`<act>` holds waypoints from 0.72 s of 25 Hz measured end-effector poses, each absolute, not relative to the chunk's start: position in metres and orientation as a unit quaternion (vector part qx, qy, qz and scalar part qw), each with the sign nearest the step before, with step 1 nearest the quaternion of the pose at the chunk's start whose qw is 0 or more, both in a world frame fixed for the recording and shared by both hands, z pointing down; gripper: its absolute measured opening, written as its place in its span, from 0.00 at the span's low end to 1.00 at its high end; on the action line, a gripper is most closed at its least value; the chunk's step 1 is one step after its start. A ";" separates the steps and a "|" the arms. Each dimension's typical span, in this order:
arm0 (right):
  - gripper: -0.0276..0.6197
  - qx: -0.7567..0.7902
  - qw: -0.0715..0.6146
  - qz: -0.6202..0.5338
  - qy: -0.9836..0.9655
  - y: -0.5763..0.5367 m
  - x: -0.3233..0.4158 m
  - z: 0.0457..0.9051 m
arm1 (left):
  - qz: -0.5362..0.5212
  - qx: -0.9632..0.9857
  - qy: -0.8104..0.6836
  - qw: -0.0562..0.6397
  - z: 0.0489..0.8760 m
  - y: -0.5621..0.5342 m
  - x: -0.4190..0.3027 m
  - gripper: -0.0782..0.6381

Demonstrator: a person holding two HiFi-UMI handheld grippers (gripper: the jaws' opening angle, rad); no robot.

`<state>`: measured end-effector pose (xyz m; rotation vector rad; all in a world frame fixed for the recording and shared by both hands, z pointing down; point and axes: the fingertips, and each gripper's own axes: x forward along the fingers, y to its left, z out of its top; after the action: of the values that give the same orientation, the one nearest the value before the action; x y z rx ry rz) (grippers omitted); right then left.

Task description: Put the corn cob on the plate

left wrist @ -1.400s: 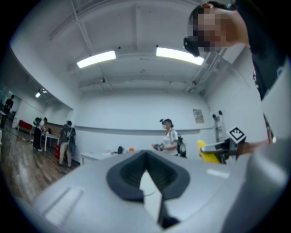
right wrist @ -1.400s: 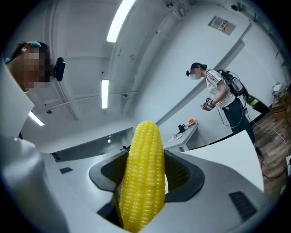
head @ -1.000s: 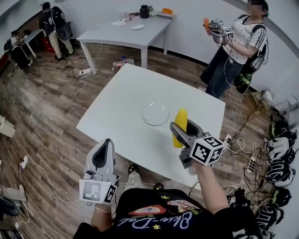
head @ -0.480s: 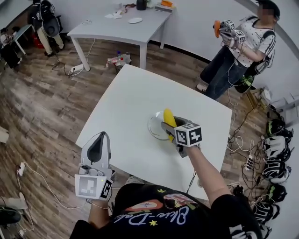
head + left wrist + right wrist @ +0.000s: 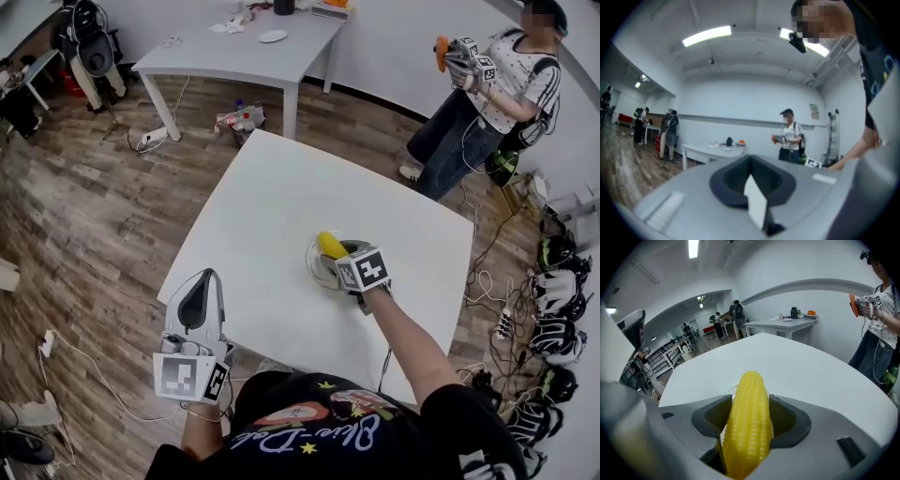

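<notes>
The yellow corn cob is clamped lengthwise between the jaws of my right gripper, its tip pointing forward. In the head view the corn cob sits low over the clear glass plate in the middle of the white table, with my right gripper shut on it. Whether the cob touches the plate I cannot tell. A bit of the plate's rim shows left of the cob. My left gripper is shut, holds nothing, and hangs off the table's near left edge.
A person stands beyond the table's far right corner holding grippers with something orange. A second white table with small items stands at the back. Cables and bags litter the wooden floor on the right.
My right gripper has carried the corn cob left and away from the table's near edge, down over the plate. The left gripper has hardly moved.
</notes>
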<state>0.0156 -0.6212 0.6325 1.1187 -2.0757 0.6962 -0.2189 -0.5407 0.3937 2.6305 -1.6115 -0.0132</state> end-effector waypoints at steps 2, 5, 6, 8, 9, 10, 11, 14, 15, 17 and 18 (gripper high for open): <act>0.44 0.425 0.334 0.268 -0.798 -0.621 0.014 0.636 | 0.007 0.850 -0.527 0.014 0.392 -0.540 -0.220 0.09; 0.44 0.428 0.331 0.257 -0.801 -0.619 0.015 0.633 | 0.020 0.849 -0.528 -0.007 0.390 -0.537 -0.218 0.09; 0.44 0.430 0.322 0.251 -0.805 -0.618 0.015 0.628 | 0.021 0.850 -0.527 -0.011 0.390 -0.536 -0.217 0.09; 0.44 0.438 0.293 0.239 -0.816 -0.618 0.016 0.610 | 0.023 0.852 -0.523 -0.013 0.391 -0.534 -0.215 0.09; 0.44 0.447 0.273 0.232 -0.820 -0.618 0.018 0.596 | 0.022 0.853 -0.521 -0.012 0.391 -0.534 -0.214 0.09; 0.44 0.458 0.248 0.225 -0.823 -0.618 0.021 0.580 | 0.020 0.855 -0.518 -0.011 0.390 -0.533 -0.212 0.09; 0.44 0.470 0.219 0.220 -0.827 -0.615 0.025 0.563 | 0.018 0.857 -0.515 -0.010 0.390 -0.533 -0.210 0.09; 0.44 0.491 0.133 0.209 -0.835 -0.599 0.041 0.515 | 0.012 0.864 -0.502 -0.012 0.386 -0.529 -0.197 0.09; 0.43 0.495 0.114 0.202 -0.837 -0.590 0.045 0.501 | 0.012 0.867 -0.498 -0.013 0.385 -0.527 -0.192 0.09; 0.19 0.508 0.088 0.181 -0.838 -0.572 0.053 0.478 | 0.010 0.872 -0.489 -0.016 0.384 -0.522 -0.182 0.09; 0.10 0.513 0.073 0.174 -0.837 -0.564 0.057 0.468 | 0.009 0.875 -0.483 -0.018 0.384 -0.521 -0.178 0.09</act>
<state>0.0565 -0.5640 0.4682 1.5417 -2.5147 0.5230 -0.1777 -0.5205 0.3842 2.7808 -1.5355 0.0296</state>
